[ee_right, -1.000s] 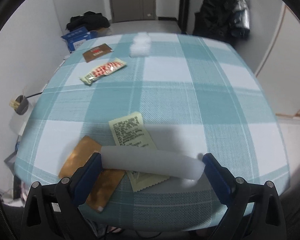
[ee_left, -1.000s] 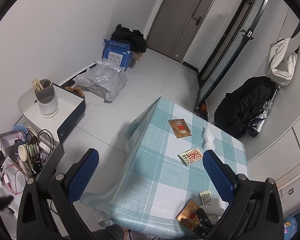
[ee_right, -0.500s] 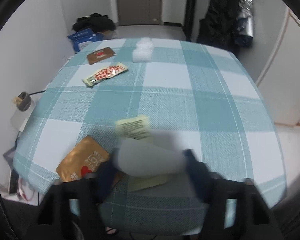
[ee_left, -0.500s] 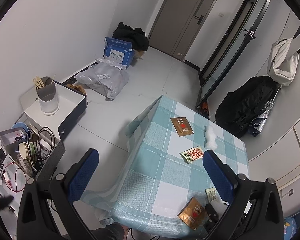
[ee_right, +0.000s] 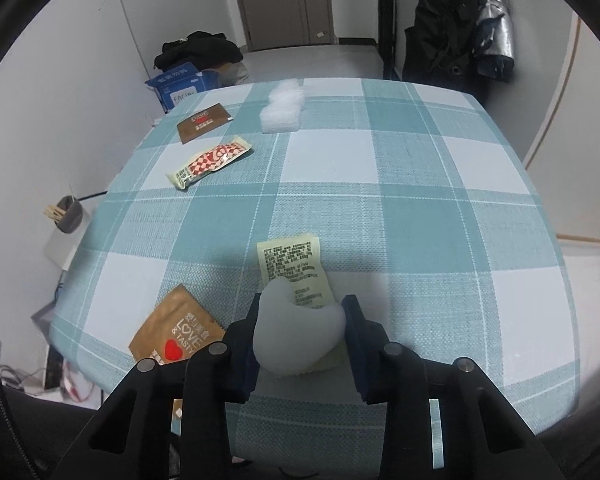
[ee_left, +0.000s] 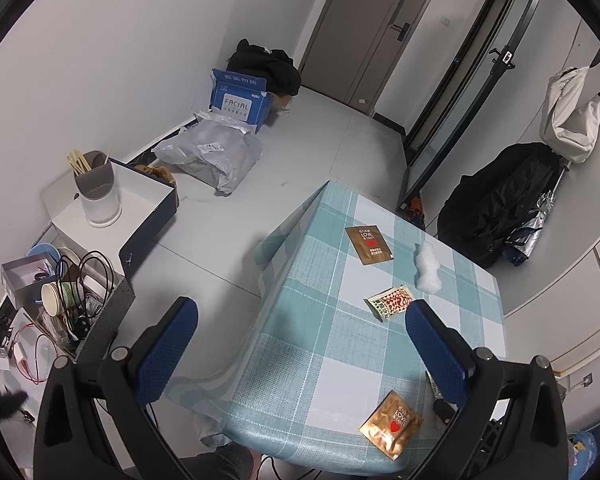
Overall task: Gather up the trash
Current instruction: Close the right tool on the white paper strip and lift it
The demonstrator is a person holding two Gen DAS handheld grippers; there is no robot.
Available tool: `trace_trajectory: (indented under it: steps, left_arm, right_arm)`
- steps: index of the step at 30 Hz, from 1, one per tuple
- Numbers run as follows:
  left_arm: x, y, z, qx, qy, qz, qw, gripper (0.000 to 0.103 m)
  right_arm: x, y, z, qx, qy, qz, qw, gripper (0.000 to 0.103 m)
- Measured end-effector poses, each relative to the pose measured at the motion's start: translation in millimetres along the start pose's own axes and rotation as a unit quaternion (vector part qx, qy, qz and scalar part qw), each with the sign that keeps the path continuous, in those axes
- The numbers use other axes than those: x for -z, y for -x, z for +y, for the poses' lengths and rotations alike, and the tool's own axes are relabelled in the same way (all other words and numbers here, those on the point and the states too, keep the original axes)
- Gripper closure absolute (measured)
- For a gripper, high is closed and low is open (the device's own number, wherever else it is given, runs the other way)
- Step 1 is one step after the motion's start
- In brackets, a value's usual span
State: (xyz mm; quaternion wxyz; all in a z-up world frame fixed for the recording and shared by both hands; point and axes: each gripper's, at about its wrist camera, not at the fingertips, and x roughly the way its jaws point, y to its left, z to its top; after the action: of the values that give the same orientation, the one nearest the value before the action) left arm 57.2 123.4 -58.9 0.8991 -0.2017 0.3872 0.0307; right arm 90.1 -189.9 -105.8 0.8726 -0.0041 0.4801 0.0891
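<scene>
My right gripper (ee_right: pixel 302 320) is shut on a white foam strip (ee_right: pixel 296 332), bent into a U between the pads, just above the checked table (ee_right: pixel 400 216). Under it lies a pale yellow sachet (ee_right: pixel 294 264). A gold "LOVE" packet (ee_right: pixel 180 334) lies to its left near the front edge. Farther off lie a red-and-white wrapper (ee_right: pixel 210 162), a brown packet (ee_right: pixel 204 122) and a white foam wad (ee_right: pixel 282 110). My left gripper (ee_left: pixel 300 344) is open and empty, held high over the table's left edge, and sees the gold packet (ee_left: pixel 392 424), wrapper (ee_left: pixel 390 302), brown packet (ee_left: pixel 368 244) and wad (ee_left: pixel 428 266).
On the floor to the left stand a white box (ee_left: pixel 116 204) holding a grey cup (ee_left: pixel 96 192), a cluttered bin with cables (ee_left: pixel 68 300), a grey parcel bag (ee_left: pixel 212 152) and a blue carton (ee_left: pixel 240 98). Black bags (ee_left: pixel 500 204) lean by the far wall.
My right gripper has closed on the foam strip, squeezing it from a straight bar into a folded lump. The left gripper has risen and pulled back from the table.
</scene>
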Motion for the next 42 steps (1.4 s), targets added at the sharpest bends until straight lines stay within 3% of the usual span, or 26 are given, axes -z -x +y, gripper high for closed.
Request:
trace_trajectory:
  steps: [8, 15, 21, 31, 35, 37, 42]
  left_arm:
    - [2.9, -4.5, -7.0, -0.006, -0.012, 0.011, 0.9999, 0.001]
    - [3.3, -3.5, -9.6, -0.008, -0.015, 0.011, 0.9998, 0.001]
    - [2.9, -4.0, -10.8, -0.010, -0.017, 0.011, 0.9998, 0.001]
    - [2.9, -6.8, -11.2, -0.015, -0.016, 0.015, 0.9997, 0.001]
    - [4.7, -9.2, -11.8, -0.018, -0.021, 0.018, 0.9994, 0.001]
    - [5.5, -10.0, -13.0, -0.021, -0.024, 0.019, 0.9993, 0.001]
    - [6.3, -12.6, -15.8, -0.026, -0.028, 0.022, 0.9990, 0.001]
  right_arm:
    - [-5.3, -2.1, -7.9, -0.017, 0.003, 0.023, 1.000, 0.063]
    - [-13.6, 5.1, -16.8, -0.047, 0.034, 0.033, 0.998, 0.040]
    - [-27.8, 22.1, -25.2, -0.064, 0.134, 0.040, 0.988, 0.032]
    - [-34.5, 10.2, -13.0, -0.099, 0.246, 0.072, 0.962, 0.032]
    - [-30.4, 3.4, -5.5, -0.071, 0.311, 0.070, 0.945, 0.032]
    - [-34.4, 1.9, -9.0, -0.071, 0.320, 0.068, 0.942, 0.032]
    - [-54.9, -5.8, -29.5, -0.074, 0.298, 0.065, 0.949, 0.033]
